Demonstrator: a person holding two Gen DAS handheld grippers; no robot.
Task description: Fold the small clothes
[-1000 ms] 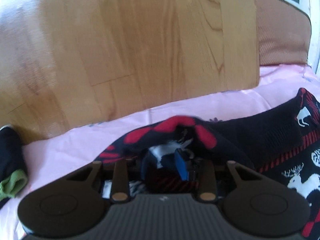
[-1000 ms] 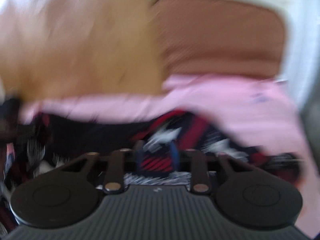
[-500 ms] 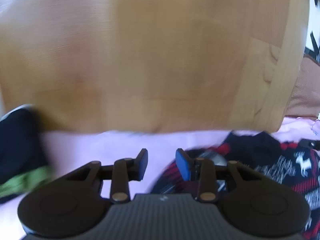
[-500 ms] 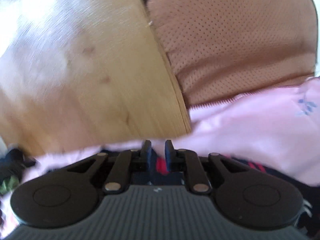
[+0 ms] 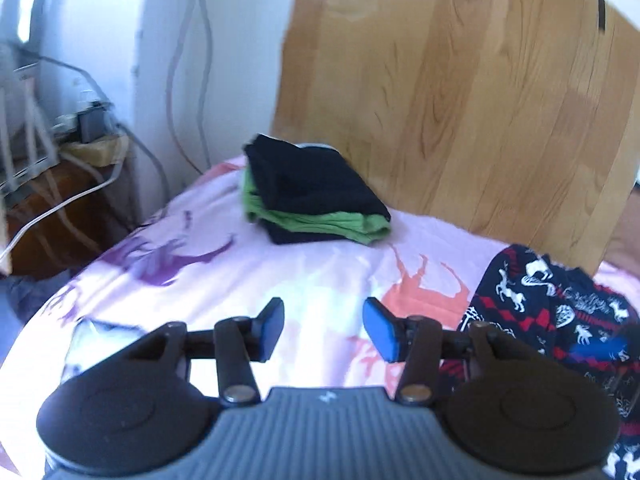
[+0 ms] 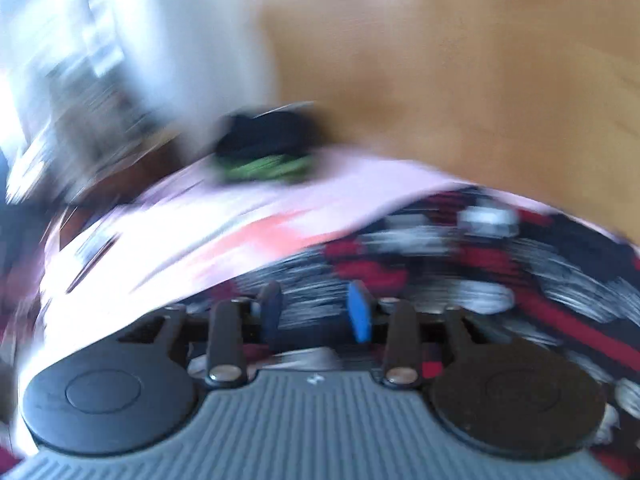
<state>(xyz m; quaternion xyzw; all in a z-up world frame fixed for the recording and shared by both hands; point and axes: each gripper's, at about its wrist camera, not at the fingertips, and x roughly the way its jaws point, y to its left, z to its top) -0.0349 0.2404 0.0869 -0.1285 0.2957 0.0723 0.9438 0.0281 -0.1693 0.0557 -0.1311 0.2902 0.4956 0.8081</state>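
A black garment with red and white reindeer patterns [image 5: 560,308] lies on the pink sheet [image 5: 280,272] at the right of the left wrist view. My left gripper [image 5: 323,330] is open and empty above the sheet, left of the garment. In the blurred right wrist view, my right gripper [image 6: 316,312] is open just above the same patterned garment [image 6: 480,272], with nothing held between its pads. A folded pile of black and green clothes [image 5: 312,192] sits at the far end of the bed; it also shows in the right wrist view [image 6: 264,152].
A wooden headboard [image 5: 460,92] stands behind the bed. A white wall with hanging cables [image 5: 180,60] and a brown side table [image 5: 60,200] with wires are at the left, past the bed's edge.
Both grippers let go of the patterned garment and opened. The left one drew back and swung left; the folded pile came into view. The right one now sits low over the garment.
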